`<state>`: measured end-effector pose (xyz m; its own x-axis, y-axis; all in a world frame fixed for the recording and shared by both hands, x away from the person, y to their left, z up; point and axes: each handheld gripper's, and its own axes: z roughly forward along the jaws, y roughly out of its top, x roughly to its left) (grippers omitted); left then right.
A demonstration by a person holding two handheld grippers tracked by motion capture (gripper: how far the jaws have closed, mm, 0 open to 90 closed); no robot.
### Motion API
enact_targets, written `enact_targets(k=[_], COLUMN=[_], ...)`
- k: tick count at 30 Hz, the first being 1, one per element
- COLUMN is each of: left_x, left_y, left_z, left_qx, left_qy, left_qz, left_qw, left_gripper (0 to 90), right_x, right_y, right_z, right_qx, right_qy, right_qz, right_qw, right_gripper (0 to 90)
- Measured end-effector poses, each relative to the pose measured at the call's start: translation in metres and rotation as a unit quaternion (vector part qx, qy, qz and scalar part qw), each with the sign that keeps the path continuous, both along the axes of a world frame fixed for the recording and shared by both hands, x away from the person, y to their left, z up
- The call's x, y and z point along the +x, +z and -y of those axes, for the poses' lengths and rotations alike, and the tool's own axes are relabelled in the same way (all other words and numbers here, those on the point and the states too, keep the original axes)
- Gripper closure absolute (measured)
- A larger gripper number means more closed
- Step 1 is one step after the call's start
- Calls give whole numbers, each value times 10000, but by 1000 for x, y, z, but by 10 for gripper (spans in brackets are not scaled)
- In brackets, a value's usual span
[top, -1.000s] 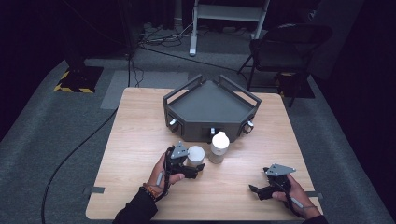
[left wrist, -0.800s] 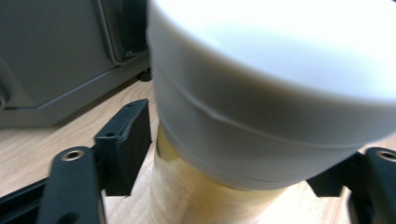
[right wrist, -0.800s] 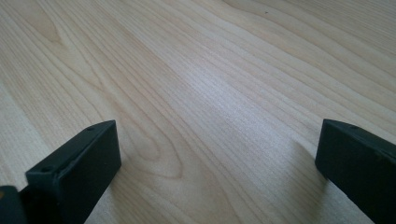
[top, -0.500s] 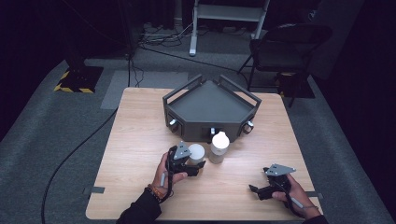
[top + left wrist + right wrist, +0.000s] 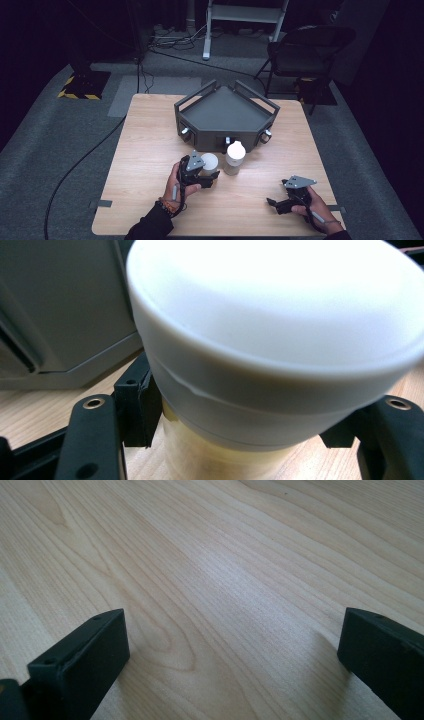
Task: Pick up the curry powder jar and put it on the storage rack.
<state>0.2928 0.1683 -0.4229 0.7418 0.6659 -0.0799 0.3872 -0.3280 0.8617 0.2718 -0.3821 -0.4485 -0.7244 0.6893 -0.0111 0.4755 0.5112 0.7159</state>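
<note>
Two white-capped bottles stand upright before the grey tray.

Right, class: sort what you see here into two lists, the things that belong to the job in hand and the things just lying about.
In the job:
left gripper, jaws closed on it
white-capped jar

Lying about:
second white-capped bottle beside it
grey tray
right gripper, jaws open over the bare table
folding chair

Jar just left of bottle, both before tray on table.
</note>
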Motion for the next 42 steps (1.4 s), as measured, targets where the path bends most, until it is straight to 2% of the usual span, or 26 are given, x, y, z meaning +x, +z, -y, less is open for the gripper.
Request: enact_targets(k=[10, 15, 24, 29, 42], left_x=[-3, -6, -7, -6, 4], left_y=[9, 16, 27, 37, 67], left_z=[-1, 1, 1, 2, 7], left_qx=[15, 66, 5, -1, 12], left_qy=[27, 118, 280, 415, 499], left_qz=[23, 59, 68, 61, 164], left_qw=[10000, 9999, 9996, 9991, 9986], left_gripper=[331, 332, 334, 334, 336], right_x=[0, 0, 0, 0, 0], right_y=[0, 0, 0, 0, 0], right_z=[0, 0, 0, 0, 0], right_qx=[1, -2, -1, -2, -3], right_qy=[0, -1, 0, 1, 2], right_qz=[0, 1, 1, 2, 4], right_qw=[10000, 10000, 10000, 10000, 10000], right_gripper=[0, 0, 0, 0, 0])
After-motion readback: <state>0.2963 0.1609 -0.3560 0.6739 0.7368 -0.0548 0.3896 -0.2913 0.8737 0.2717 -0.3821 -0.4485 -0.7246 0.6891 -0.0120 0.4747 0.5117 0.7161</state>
